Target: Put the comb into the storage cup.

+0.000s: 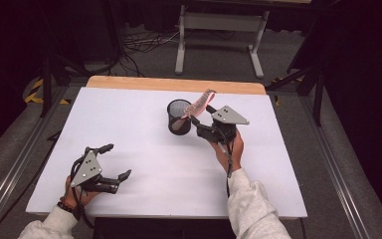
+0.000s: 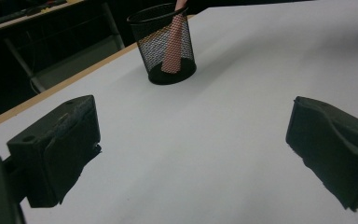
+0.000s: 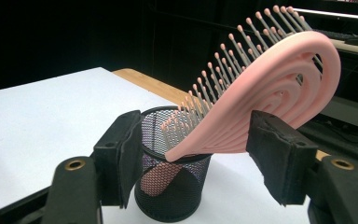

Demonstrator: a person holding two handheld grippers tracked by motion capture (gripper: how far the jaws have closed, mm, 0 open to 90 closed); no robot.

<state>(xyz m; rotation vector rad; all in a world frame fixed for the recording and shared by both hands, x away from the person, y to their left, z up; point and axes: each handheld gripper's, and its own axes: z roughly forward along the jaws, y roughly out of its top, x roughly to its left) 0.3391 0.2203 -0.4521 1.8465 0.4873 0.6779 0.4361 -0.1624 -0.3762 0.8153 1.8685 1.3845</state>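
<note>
A pink hairbrush (image 3: 261, 98) stands handle-down in a black mesh cup (image 1: 179, 116) near the far middle of the white table (image 1: 129, 129), its bristled head leaning out over the cup's rim toward the right gripper (image 1: 200, 115). In the right gripper view the two black jaws stand on either side of the brush head, half spread, with a gap showing between the left pad and the bristles; whether the right pad touches the back of the brush cannot be told. The cup sits well in from the table's wooden far edge (image 1: 176, 84) and from both side edges, with bare white surface all round it. The left gripper (image 1: 114, 162) rests low near the table's near left corner, its jaws spread wide with nothing between them, well apart from the cup. A broad stretch of bare tabletop lies between the two hands. Beyond the far edge, cables (image 1: 144, 45) and a grey frame's legs (image 1: 219, 37) stand on the floor.
</note>
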